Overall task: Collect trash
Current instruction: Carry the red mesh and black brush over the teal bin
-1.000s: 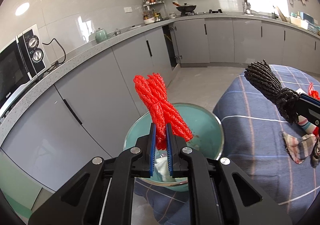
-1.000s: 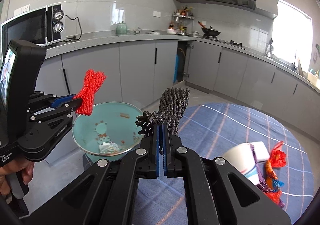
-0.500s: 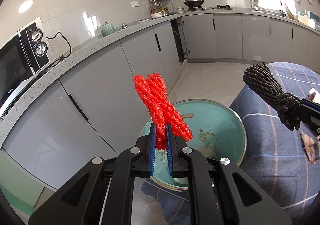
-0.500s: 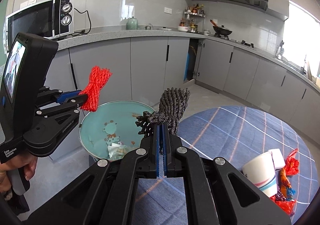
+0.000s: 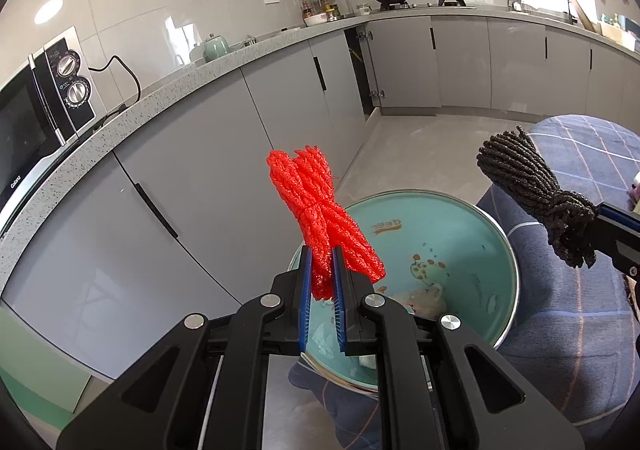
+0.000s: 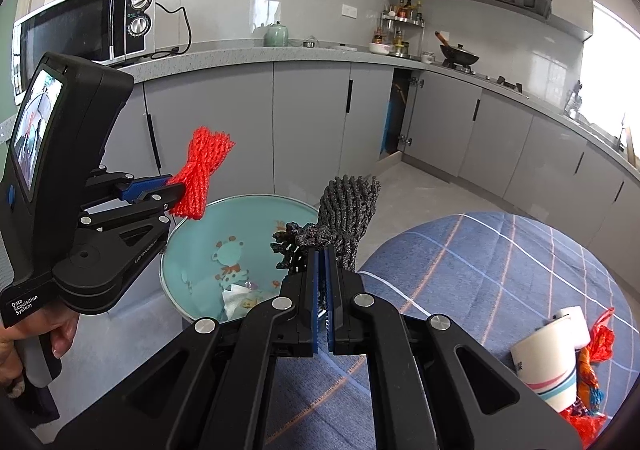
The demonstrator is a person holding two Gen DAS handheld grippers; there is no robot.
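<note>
**Asker:** Trash — which pieces are in hand, and where is the bin?

**Describer:** Two. The left claw (image 5: 322,270) is pinching a red bundle of cord (image 5: 316,205), which sticks up and forward from between its blue pads. The right claw (image 6: 322,282) is pinching a black bundle of cord (image 6: 344,217) the same way. Both bundles are in the air. The bin (image 5: 460,234) is a teal pail with a metal rim and cartoon pictures on its inside wall. It sits below and just ahead of the left claw, and below and to the left of the right claw. Crumpled paper (image 6: 236,296) lies at its bottom.

**Asker:** So which step is this?

**Describer:** It looks like the carry-and-drop step: both pieces are lifted and held near the bin mouth, not yet let go.

**Asker:** What does the next move need?

**Describer:** Probably each claw centred over the opening, then spread so the bundle falls inside. The right claw seems to need more travel to its left. A paper cup (image 6: 548,358) and red wrappers (image 6: 600,338) lie on the plaid cloth (image 6: 480,250) to the right of the right claw, uncollected.
</note>
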